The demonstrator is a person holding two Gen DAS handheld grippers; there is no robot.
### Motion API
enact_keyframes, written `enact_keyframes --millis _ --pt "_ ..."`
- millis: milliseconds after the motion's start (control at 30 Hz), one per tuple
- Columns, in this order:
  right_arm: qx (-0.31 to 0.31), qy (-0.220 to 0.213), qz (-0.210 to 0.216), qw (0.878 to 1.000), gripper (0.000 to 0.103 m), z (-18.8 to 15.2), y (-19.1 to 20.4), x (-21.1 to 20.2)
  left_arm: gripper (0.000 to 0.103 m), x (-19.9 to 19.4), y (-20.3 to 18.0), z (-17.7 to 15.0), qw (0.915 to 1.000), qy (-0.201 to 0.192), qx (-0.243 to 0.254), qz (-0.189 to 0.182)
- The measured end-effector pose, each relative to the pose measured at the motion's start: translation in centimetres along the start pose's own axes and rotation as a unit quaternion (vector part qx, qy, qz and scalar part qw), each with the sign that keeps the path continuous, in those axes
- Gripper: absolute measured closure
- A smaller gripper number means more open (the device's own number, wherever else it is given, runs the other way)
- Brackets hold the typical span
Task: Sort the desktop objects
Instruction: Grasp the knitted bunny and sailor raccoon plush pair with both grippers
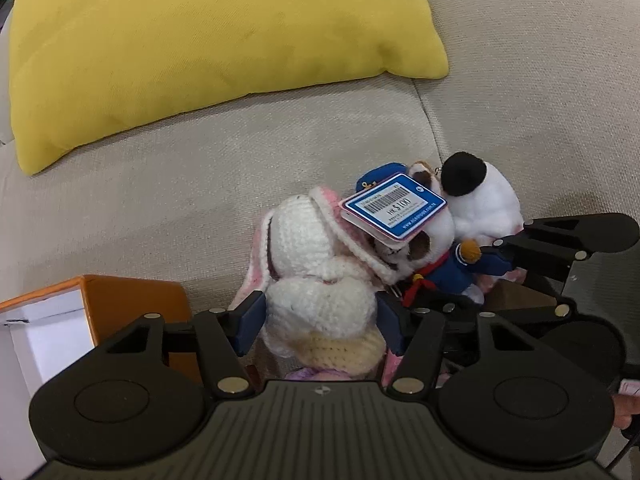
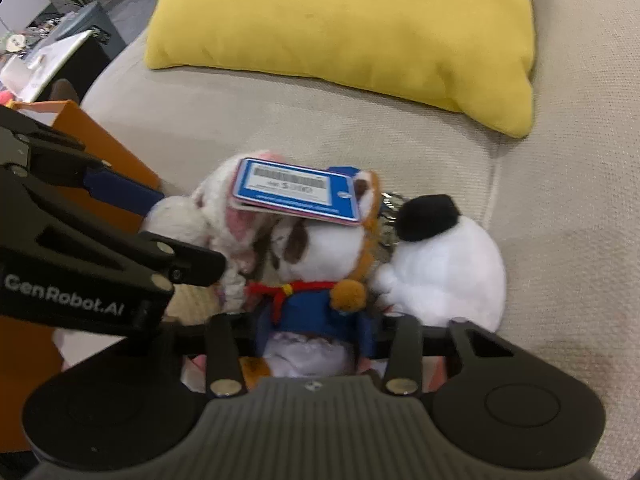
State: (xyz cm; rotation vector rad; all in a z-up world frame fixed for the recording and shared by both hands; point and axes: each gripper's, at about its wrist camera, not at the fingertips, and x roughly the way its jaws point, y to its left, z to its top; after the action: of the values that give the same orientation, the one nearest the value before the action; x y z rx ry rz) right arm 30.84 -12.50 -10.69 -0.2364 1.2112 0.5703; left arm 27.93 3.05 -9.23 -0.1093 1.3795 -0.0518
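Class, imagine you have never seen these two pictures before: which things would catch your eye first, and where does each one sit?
The big yellow cushion fills the back of the beige sofa. In front, three soft toys huddle: a crocheted white bunny between the left gripper fingers, a sailor-suited plush between the right gripper fingers, and a black-and-white plush beside it. A blue price tag tops the sailor.

I see open beige sofa cushion (image 1: 168, 184) ahead of both grippers, up to the yellow pillow (image 1: 192, 48) at the back. The orange box (image 1: 132, 300) blocks my left side, just beside the crocheted bunny (image 1: 316, 280). The white plush (image 2: 452, 264) crowds the right.
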Motion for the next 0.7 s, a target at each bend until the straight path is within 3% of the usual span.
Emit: enact_keyframes --millis 367,467,700 --pt "0.014 -0.037 0.006 0.999 0.068 0.3 0.4 -2.5 0.06 -3.9 -0.6 -0.7 0.9986 -0.051 -0.012 -0.005" --pt "0.026 -0.051 0.008 0.998 0.068 0.3 0.5 -4.1 0.078 -5.9 -0.8 -1.1 0.9975 -0.07 -0.009 -0.01" --pt "0.038 -0.092 -0.005 0.995 0.068 -0.1 1.9 -9.1 0.079 -10.8 -0.2 -2.8 0.9912 -0.128 -0.006 -0.032"
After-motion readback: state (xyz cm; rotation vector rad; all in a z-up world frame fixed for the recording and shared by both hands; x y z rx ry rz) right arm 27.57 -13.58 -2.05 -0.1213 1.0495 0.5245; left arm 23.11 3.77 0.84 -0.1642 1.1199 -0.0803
